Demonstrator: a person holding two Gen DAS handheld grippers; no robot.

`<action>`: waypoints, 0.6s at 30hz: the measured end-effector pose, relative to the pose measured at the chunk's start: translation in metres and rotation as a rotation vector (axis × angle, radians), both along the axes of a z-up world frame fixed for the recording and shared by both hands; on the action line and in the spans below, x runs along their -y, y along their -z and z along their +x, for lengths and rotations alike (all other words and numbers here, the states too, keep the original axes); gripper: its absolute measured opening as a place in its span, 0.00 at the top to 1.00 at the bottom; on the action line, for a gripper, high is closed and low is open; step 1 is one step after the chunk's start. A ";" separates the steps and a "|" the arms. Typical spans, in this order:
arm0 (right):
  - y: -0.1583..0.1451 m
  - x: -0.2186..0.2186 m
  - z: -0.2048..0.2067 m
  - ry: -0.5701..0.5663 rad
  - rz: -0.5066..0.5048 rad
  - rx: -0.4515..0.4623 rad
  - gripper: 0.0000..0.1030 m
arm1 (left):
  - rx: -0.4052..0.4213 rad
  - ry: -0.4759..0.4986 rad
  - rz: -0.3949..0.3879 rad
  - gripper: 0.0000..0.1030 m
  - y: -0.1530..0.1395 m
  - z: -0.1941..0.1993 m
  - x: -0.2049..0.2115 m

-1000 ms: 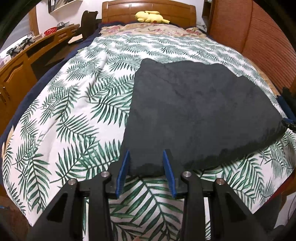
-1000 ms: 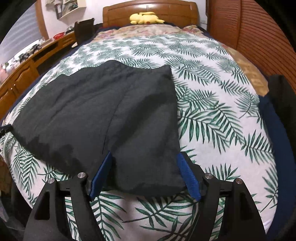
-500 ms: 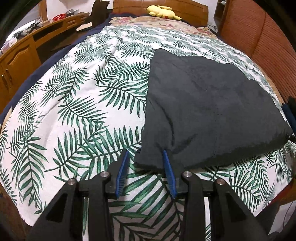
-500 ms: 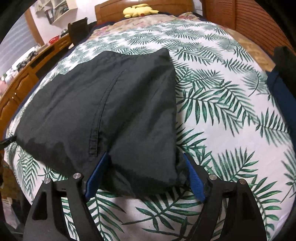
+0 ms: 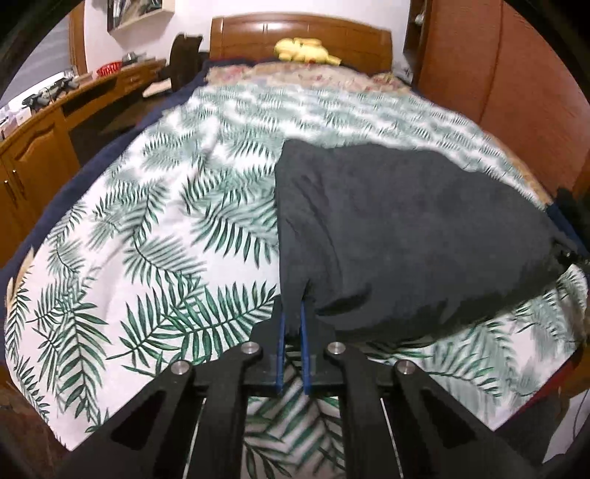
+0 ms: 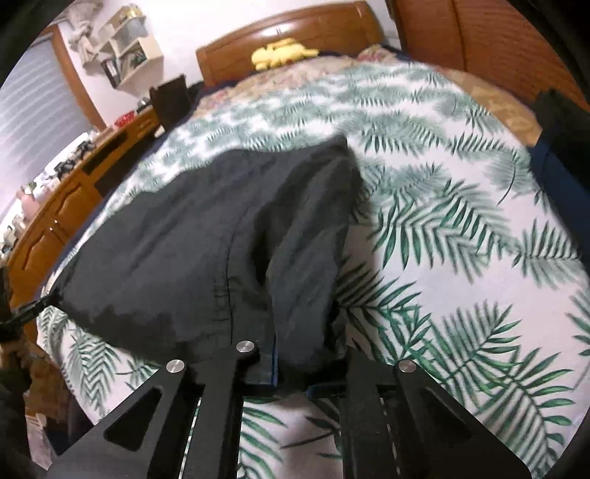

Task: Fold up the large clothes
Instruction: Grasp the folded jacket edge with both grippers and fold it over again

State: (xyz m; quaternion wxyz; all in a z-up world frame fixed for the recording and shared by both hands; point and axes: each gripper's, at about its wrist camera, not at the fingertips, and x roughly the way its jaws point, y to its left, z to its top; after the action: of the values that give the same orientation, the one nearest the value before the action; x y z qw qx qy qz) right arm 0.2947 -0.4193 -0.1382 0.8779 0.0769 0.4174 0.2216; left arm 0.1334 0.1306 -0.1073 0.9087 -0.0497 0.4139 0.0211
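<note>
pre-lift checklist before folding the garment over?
1. Left gripper shut on the garment near corner: ok.
2. Right gripper shut on the other near corner: ok, though its pads are mostly hidden under bunched cloth.
3. Both layers caught in each grip: cannot tell.
4. Far edge of garment flat on the bedspread: ok.
5. Bedspread pinched along with the garment: cannot tell.
6. Fold path toward the headboard free: ok.

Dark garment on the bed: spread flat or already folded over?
Spread, not yet folded over: the dark garment lies across the leaf-print bedspread. Left tongs and right tongs pinch its two near corners.
</note>
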 end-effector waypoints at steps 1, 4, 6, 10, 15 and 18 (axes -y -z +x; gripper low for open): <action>-0.004 0.000 -0.002 -0.004 -0.002 0.008 0.95 | 0.015 0.004 -0.003 0.96 -0.006 -0.005 0.002; -0.021 0.002 -0.017 -0.022 -0.023 0.047 0.96 | 0.047 0.017 0.001 0.96 -0.018 -0.023 0.009; -0.030 0.007 -0.032 -0.025 -0.022 0.059 0.96 | 0.064 0.023 -0.010 0.96 -0.024 -0.037 0.011; -0.038 0.014 -0.065 -0.033 -0.041 0.079 0.96 | 0.090 0.034 -0.023 0.96 -0.033 -0.067 0.018; -0.031 0.023 -0.093 -0.040 -0.067 0.064 0.95 | 0.092 0.031 -0.011 0.96 -0.034 -0.089 0.026; -0.023 0.026 -0.095 -0.024 -0.091 0.051 0.92 | 0.108 0.025 -0.009 0.96 -0.035 -0.095 0.031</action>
State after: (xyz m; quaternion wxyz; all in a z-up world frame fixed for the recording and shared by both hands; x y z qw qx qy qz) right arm 0.1992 -0.4454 -0.1148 0.8881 0.0263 0.4055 0.2150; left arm 0.0382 0.0997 -0.0718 0.9297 -0.0499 0.3649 0.0053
